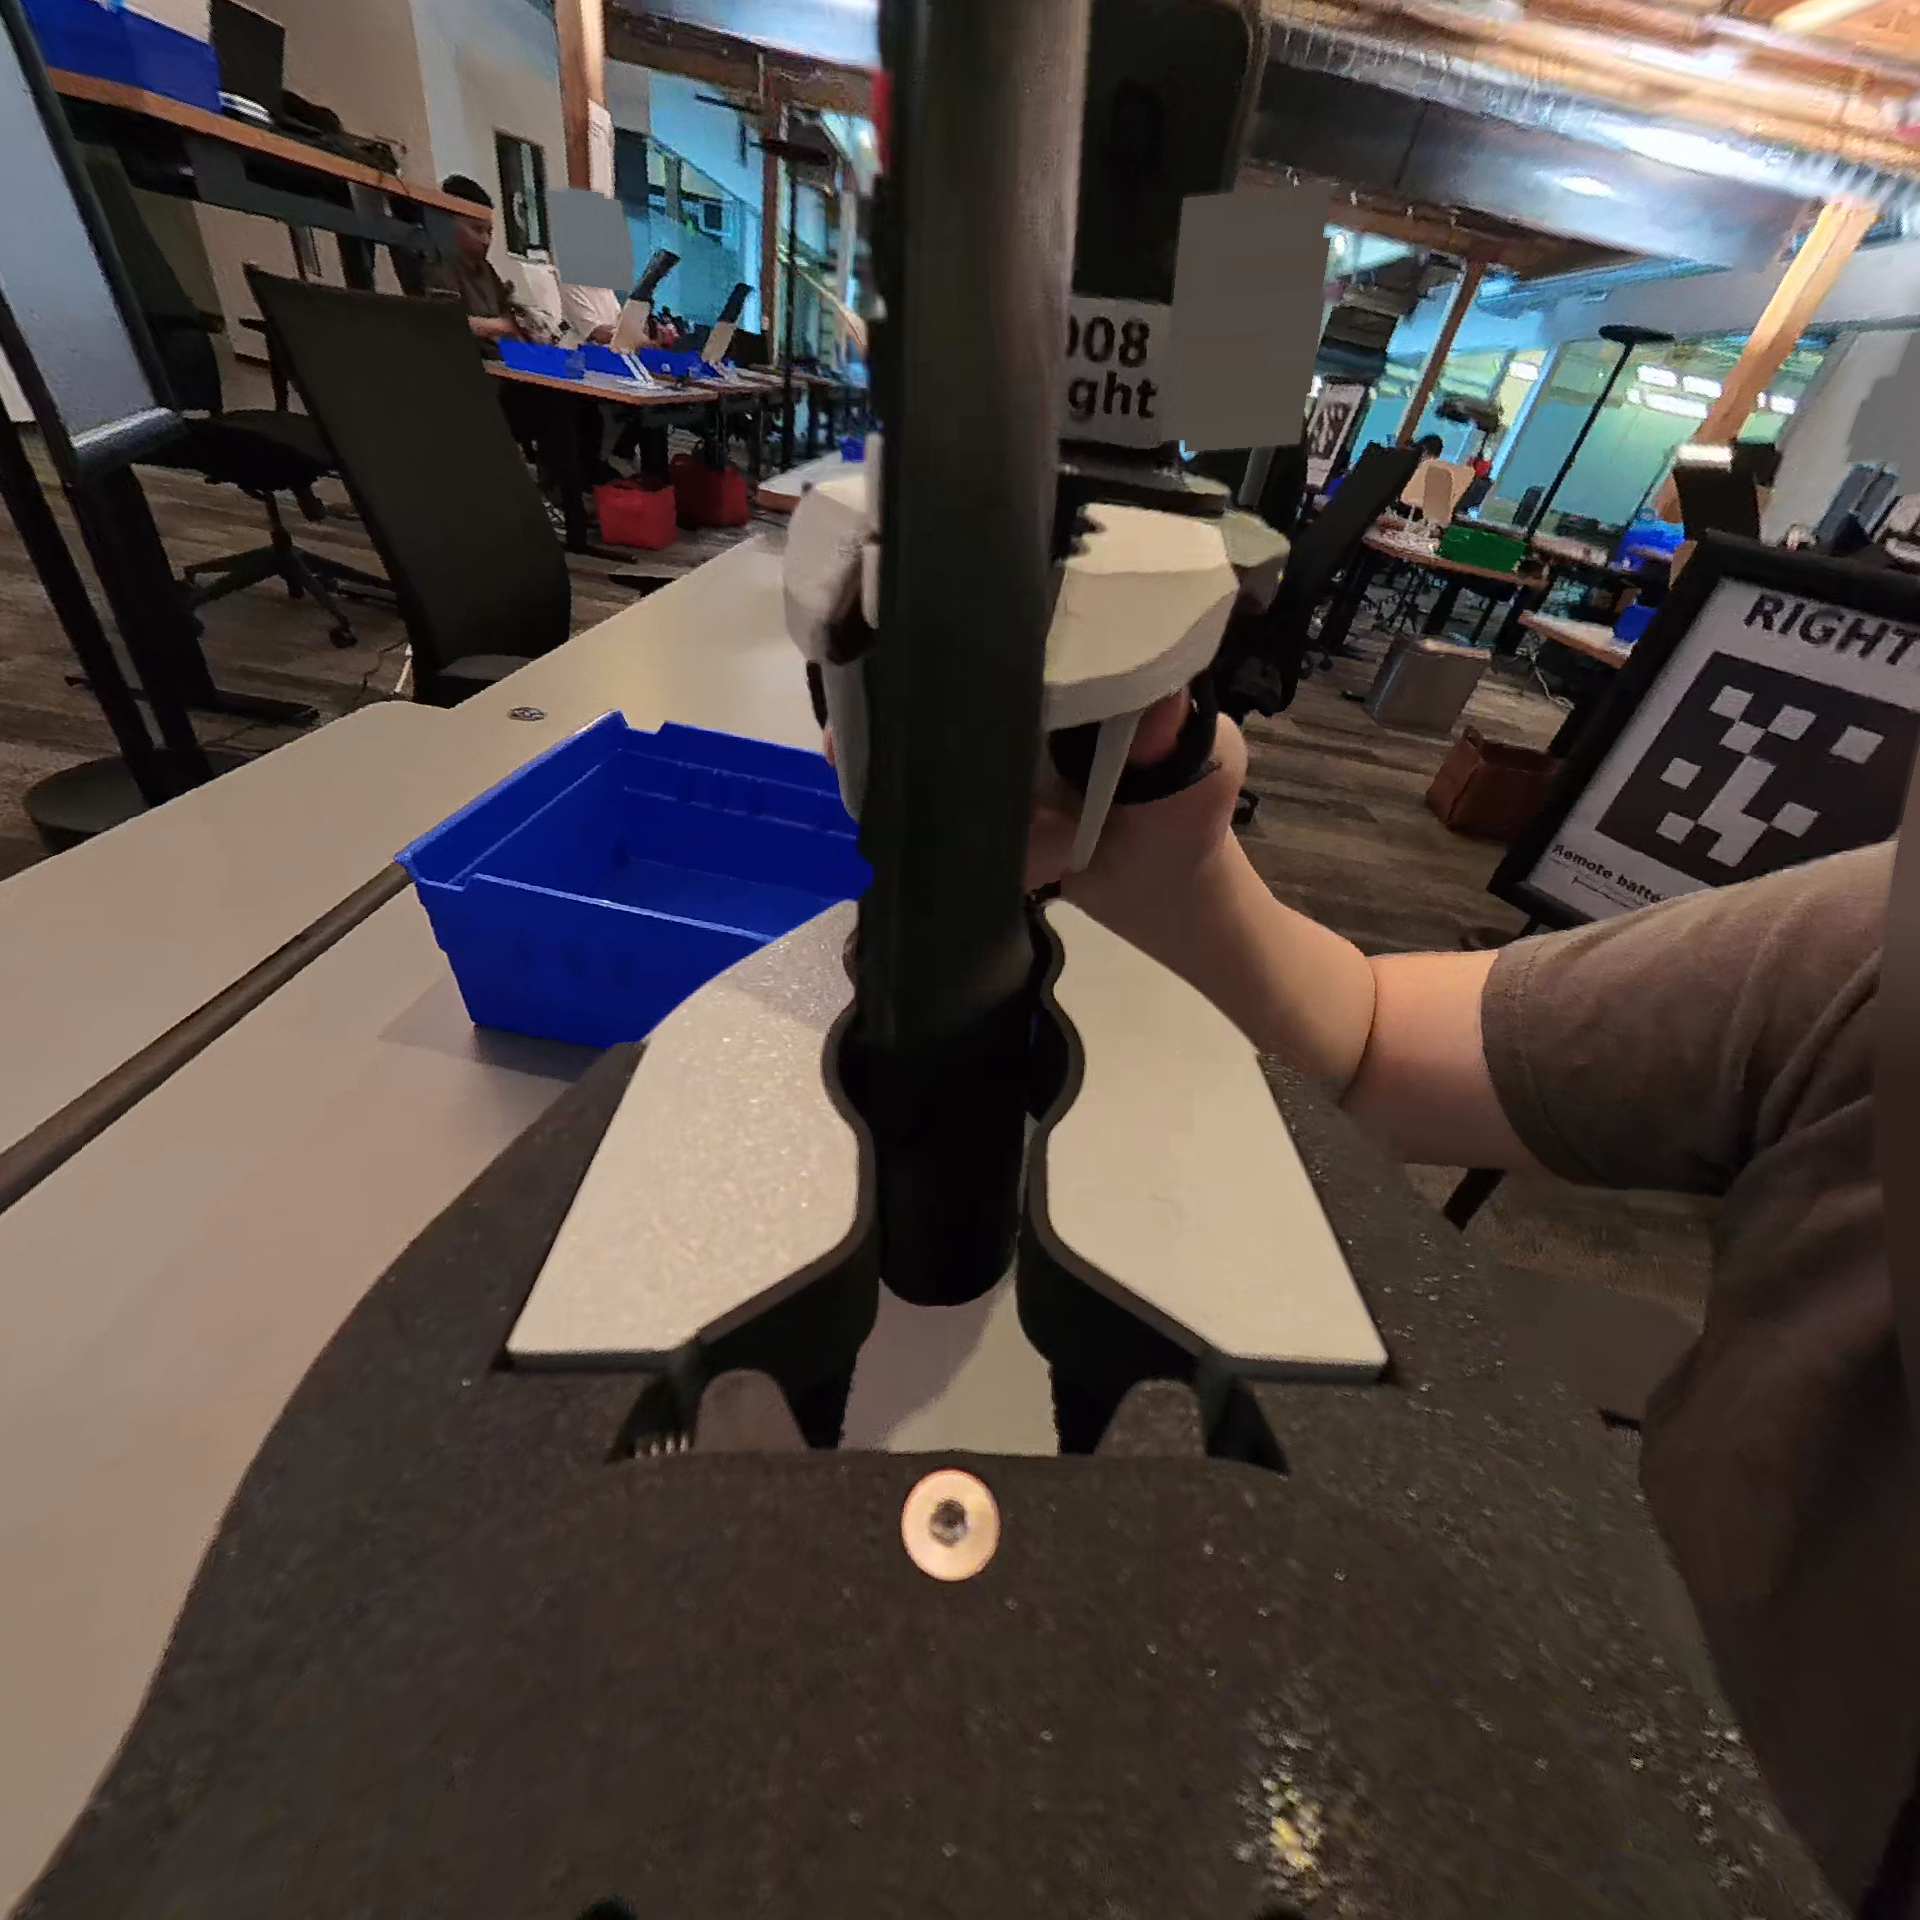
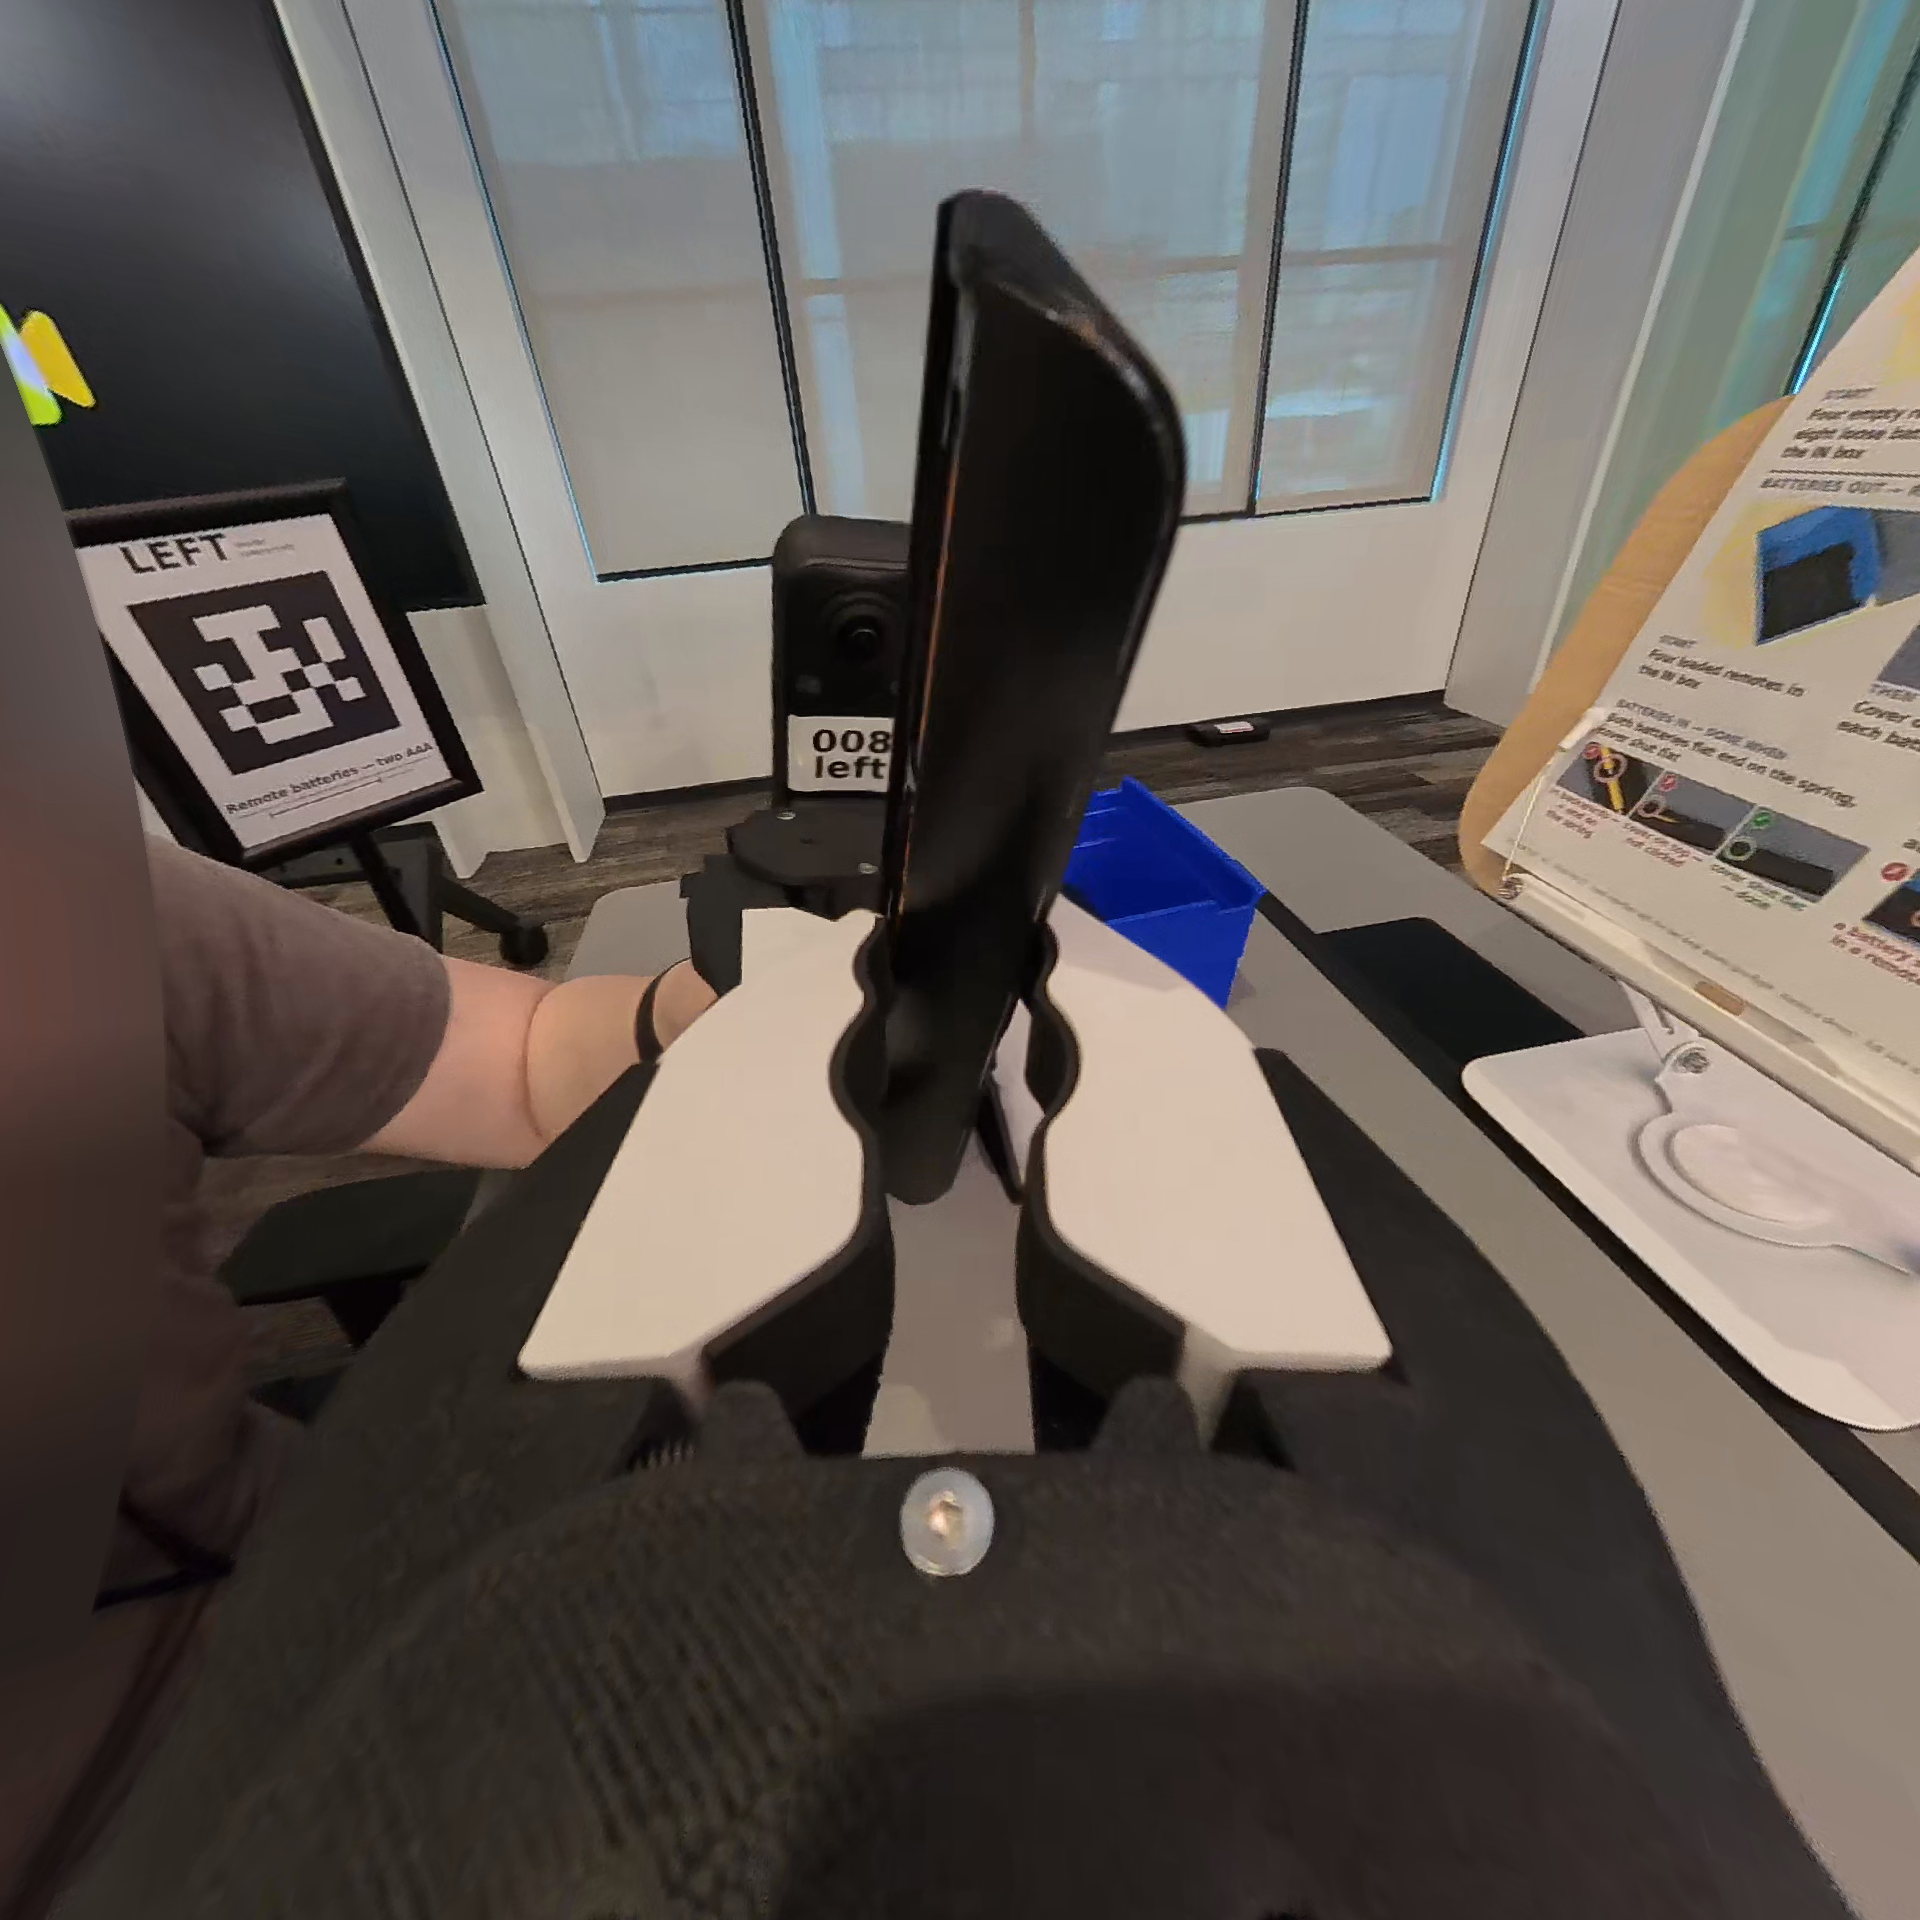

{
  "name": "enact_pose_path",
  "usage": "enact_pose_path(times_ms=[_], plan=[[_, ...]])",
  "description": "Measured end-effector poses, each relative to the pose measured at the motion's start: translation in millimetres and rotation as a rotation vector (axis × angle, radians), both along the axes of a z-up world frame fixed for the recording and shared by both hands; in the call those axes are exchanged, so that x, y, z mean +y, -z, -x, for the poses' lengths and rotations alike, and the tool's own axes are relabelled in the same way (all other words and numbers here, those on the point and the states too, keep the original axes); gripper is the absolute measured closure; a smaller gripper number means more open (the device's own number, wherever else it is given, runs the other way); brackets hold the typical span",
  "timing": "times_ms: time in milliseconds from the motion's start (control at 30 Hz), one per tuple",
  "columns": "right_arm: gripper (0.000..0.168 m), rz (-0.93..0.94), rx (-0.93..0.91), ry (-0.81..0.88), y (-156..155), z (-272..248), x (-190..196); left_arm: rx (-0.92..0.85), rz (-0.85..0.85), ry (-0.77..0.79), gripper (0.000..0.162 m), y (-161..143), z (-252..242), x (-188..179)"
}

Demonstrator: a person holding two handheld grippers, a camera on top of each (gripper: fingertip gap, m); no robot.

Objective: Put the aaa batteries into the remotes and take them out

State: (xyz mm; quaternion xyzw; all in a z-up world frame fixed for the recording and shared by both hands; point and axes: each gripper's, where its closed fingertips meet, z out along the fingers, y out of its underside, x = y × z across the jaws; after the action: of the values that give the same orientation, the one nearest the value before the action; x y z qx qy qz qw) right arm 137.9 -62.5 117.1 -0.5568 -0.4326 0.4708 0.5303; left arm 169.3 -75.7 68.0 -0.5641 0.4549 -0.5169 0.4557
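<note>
Black plastic: the remote [image 2: 1023,665] is a long, slim, rigid bar with a smooth moulded shell and rounded corners.
Position of remote: held upright in the air above the near part of the grey tabletop [image 1: 208,1195], lower end between both pairs of tongs, upper end free.
Left tongs [image 1: 948,1091]: clenched on the lower end of the remote; the notched inner edges sit against its sides.
Right tongs [image 2: 951,1081]: likewise clamped on the lower end, approaching from the opposite side; the two tools face each other across the remote.
Weight: judged light; no sag or tilt is visible with only the bottom end gripped.
Stiffness: judged stiff; the body does not bend under the clamp.
Surface: glossy and probably slippery; a thin orange line runs along one long edge, most likely the seam of the back cover.
Hold point: grip the narrow sides near one end and seat the body in the notches so it cannot rotate. Keep pressure off the cover panel, which must slide.
Fragility: shell robust; cover latch and battery springs are judged the weak parts.
Batteries: none visible; whether the compartment is loaded cannot be told.
Blue bin [image 1: 623,883]: stands on the tabletop toward its far edge, beyond the remote.
</note>
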Motion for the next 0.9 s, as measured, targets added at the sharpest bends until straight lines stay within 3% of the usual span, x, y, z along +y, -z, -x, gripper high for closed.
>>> enact_pose_path(times_ms=[133, 233, 533, 900], plan=[[0.144, 0.018, -0.032, -0.006, 3.3, 1.9, -1.9, 0.100, -0.096, -0.015, 0.130, 10.3, -1.4, -0.3], [0.145, 0.050, -0.035, -0.026, 4.7, 2.0, -2.7, 0.137, -0.121, -0.021, 0.135, 14.2, -1.4, 0.1], [0.135, -0.023, -0.073, 0.038, 9.6, 3.5, 2.6, 0.065, 0.003, 0.007, 0.137, 7.6, 0.5, 0.5], [0.137, -0.038, -0.081, 0.121, 9.6, 4.2, 8.8, 0.056, 0.067, -0.009, 0.137, 5.6, 0.7, 0.2]])
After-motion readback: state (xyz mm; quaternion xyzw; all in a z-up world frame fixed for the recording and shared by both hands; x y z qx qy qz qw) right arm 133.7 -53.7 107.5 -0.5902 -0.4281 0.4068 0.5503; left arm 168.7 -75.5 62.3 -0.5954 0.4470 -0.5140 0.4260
